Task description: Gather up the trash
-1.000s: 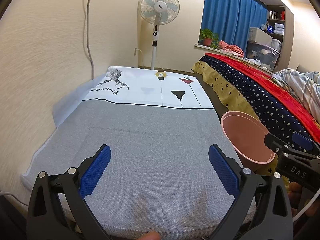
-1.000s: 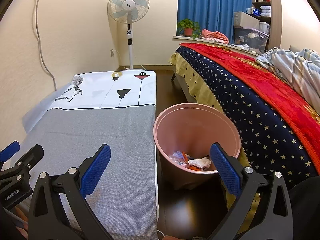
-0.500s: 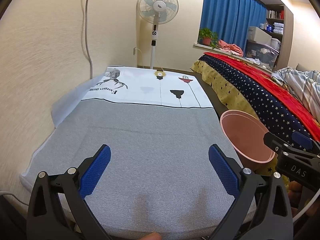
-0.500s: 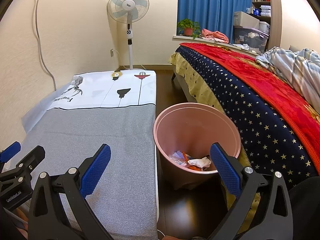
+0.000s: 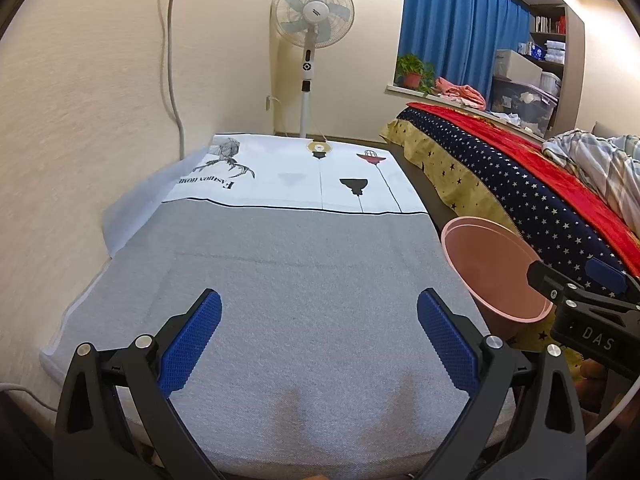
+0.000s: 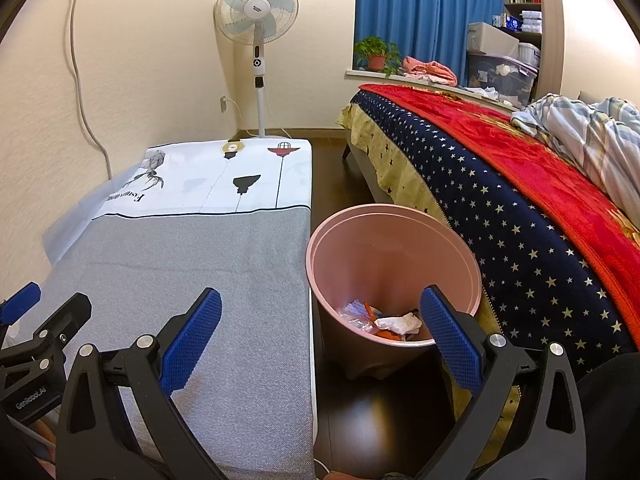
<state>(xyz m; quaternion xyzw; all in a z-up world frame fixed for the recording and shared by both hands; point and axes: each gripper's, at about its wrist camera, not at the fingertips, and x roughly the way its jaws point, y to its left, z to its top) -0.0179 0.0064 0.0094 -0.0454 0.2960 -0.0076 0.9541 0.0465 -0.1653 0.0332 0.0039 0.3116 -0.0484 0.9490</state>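
While both pairs of blue-padded fingers stand wide apart with nothing between them, the left gripper (image 5: pixel 318 330) hangs above the near end of a low table covered by a grey cloth (image 5: pixel 280 300), and the right gripper (image 6: pixel 320 328) hangs over the gap between that table's right edge and a pink waste bin (image 6: pixel 394 276). The bin stands on the dark floor (image 6: pixel 372 412), just beside the table on one side and near the draped edge of the bed on the other. At its bottom lies the trash (image 6: pixel 384 322): a crumpled white tissue, some clear wrappers and orange scraps (the single pieces are too small to tell further). The grey cloth itself carries no litter in either view.

Further off, the cloth turns into a white printed panel (image 5: pixel 304 176) with black drawings and the words "Fashion home". To the right runs the bed, with a navy star-patterned cover (image 6: pixel 500 216), a red blanket (image 6: pixel 480 128) and a striped quilt (image 6: pixel 584 132). Beyond the table stands a white pedestal fan (image 6: pixel 257 16) against the cream wall, and past it a potted plant (image 6: pixel 376 56) sits on the sill below blue curtains (image 6: pixel 420 16)
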